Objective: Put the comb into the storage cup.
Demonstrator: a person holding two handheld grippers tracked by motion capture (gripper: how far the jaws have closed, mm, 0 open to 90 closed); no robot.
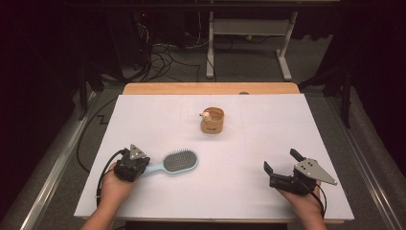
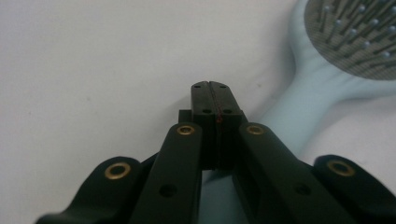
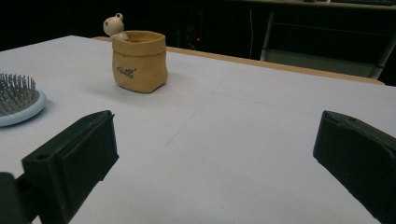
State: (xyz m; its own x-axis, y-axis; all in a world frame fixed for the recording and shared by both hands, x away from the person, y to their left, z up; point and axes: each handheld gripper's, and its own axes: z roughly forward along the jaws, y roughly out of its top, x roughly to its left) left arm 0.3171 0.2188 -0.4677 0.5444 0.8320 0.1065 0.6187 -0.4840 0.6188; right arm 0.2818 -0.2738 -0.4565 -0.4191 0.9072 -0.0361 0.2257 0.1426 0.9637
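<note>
1. The left claw point(image 2: 212, 100) has its two black jaws pressed flat together with nothing between them; in the left gripper view the tips hover over bare white worktop point(image 2: 93, 70), just beside the hairbrush's handle, which passes under the right-hand linkage. Whether the claw touches the handle I cannot tell.
2. The right claw point(image 1: 281, 163) stands wide apart and empty, its jaws framing open worktop in the right gripper view, well apart from the brush.
3. The light blue hairbrush point(image 1: 174, 163) lies flat on the worktop at the near left, bristles up. Its long axis runs roughly left to right in the high view, slightly tilted: the oval head points toward the middle of the worktop, the handle toward the left claw.
4. The left hand point(image 1: 115, 184) comes in from the bottom edge, holding its gripper low at the brush's handle end, pointing to the right and a little away.
5. The right hand point(image 1: 301, 199) rests at the near right, its gripper aimed left and away.
6. A small tan pot with a bear figure point(image 1: 212, 120) stands upright farther back, near the centre.
</note>
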